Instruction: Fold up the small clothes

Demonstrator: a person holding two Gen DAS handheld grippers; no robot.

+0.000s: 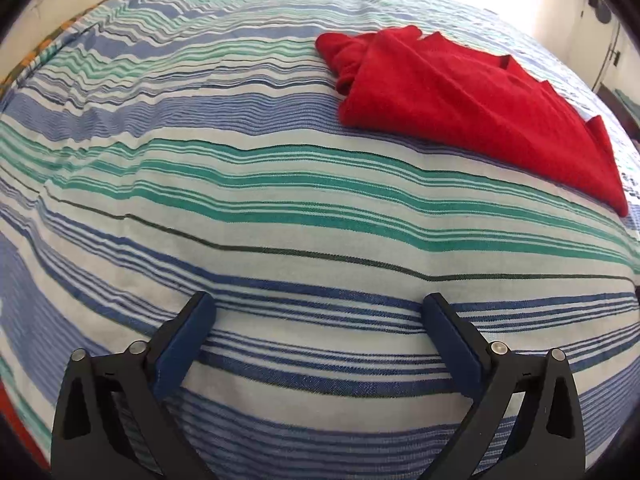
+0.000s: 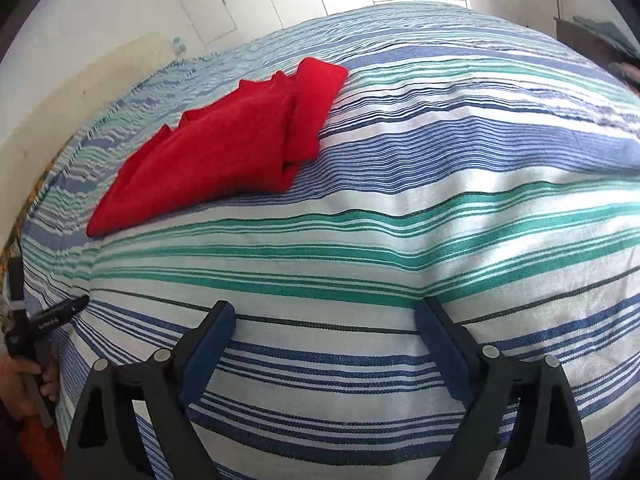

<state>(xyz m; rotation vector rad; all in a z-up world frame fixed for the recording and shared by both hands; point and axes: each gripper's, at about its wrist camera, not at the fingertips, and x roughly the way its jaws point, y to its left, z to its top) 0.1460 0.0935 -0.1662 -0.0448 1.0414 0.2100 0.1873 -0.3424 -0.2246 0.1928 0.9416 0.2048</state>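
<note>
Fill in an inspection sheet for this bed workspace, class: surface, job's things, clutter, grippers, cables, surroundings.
Surface: striped bedsheet, blue, green and white, lightly wrinkled.
Job's things: one red garment lying partly folded on the sheet, touched by neither gripper.
Clutter: nothing seen.
Grippers: left gripper open, empty, over bare sheet; right gripper open, empty, short of the garment.
Cables: a cord or pipe on the wall at the right edge of the left wrist view; too small to tell.
Surroundings: white wall behind the bed.

A home bedroom: striped bedspread [image 1: 280, 208] over a bed, white walls [image 2: 120, 12].
</note>
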